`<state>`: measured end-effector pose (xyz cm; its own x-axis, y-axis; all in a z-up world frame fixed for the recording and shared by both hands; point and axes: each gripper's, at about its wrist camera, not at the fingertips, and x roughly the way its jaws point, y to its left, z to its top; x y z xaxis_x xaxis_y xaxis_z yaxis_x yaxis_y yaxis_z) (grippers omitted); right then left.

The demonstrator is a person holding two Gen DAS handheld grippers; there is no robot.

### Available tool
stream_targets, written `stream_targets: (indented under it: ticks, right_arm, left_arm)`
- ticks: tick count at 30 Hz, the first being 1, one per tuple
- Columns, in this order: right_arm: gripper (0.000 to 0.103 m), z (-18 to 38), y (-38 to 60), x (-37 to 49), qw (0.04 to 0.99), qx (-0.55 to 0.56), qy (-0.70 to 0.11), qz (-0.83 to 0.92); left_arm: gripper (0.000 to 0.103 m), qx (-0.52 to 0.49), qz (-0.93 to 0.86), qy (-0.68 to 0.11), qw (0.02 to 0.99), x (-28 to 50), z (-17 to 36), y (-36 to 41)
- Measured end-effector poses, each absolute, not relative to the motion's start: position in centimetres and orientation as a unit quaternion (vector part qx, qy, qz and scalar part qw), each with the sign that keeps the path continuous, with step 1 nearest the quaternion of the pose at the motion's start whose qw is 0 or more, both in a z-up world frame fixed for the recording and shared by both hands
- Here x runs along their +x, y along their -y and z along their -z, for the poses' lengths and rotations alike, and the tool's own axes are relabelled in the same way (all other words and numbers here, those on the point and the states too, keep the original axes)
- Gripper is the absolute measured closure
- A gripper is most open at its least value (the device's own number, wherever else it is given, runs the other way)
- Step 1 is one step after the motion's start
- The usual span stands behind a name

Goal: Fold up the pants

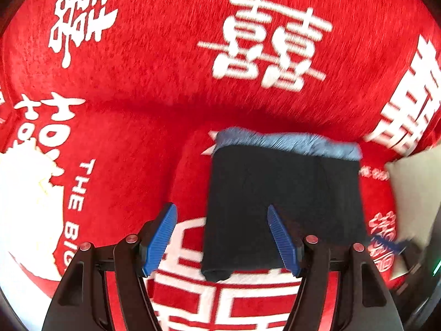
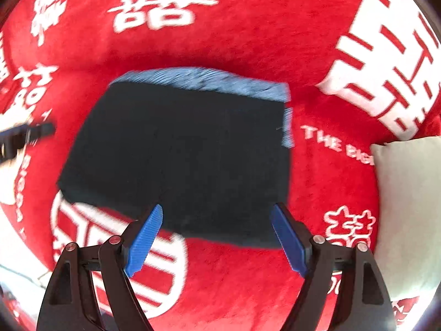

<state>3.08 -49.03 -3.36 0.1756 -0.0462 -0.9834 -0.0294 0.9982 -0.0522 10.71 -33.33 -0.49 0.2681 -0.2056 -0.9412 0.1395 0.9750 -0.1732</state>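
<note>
Left gripper jaws wide, empty, ribbed blue pads over the blanket. Right gripper also wide, empty, hanging above the pants. Pants folded into a compact dark rectangle, long axis running away from the left gripper, lighter blue ribbed waistband at the far edge. Lying flat on fuzzy red blanket with white characters; pale cushion at right.

Red blanket: bore white double-happiness characters (囍) repeated in several sizes and scripts, one large at far centre, another cut off at the right edge. White Latin capitals at left read "THE BIG", remainder hidden. Right view repeated "THE BIG" right of the dark cloth.
</note>
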Motion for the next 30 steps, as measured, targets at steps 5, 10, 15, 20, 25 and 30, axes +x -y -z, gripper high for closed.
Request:
stream_targets:
  ticks: [5,10,15,20,25,30]
  right_arm:
    - [0.019,3.9,44.8,1.2,0.751,-0.075,-0.654,-0.054]
    - [0.019,4.8,42.9,0.3,0.731,-0.08,-0.672,-0.086]
    - [0.019,5.0,42.6,0.4,0.731,-0.082,-0.672,-0.088]
    - [0.019,4.7,42.6,0.5,0.732,-0.085,-0.67,-0.084]
    - [0.019,4.6,43.1,0.8,0.733,-0.085,-0.67,-0.082]
    - [0.019,4.5,45.7,1.2,0.736,-0.053,-0.671,-0.07]
  left_arm:
    - [0.034,-0.02,0.129,-0.59,0.797,12.2,-0.3,35.0]
    - [0.034,-0.017,0.129,-0.597,0.792,11.9,0.2,35.7]
    - [0.034,-0.024,0.116,-0.604,0.788,11.7,0.7,34.8]
    - [0.034,-0.019,0.111,-0.6,0.792,11.7,0.6,34.3]
    - [0.034,-0.01,0.109,-0.605,0.789,11.7,1.4,34.1]
    - [0.034,-0.011,0.11,-0.631,0.768,11.5,3.6,33.3]
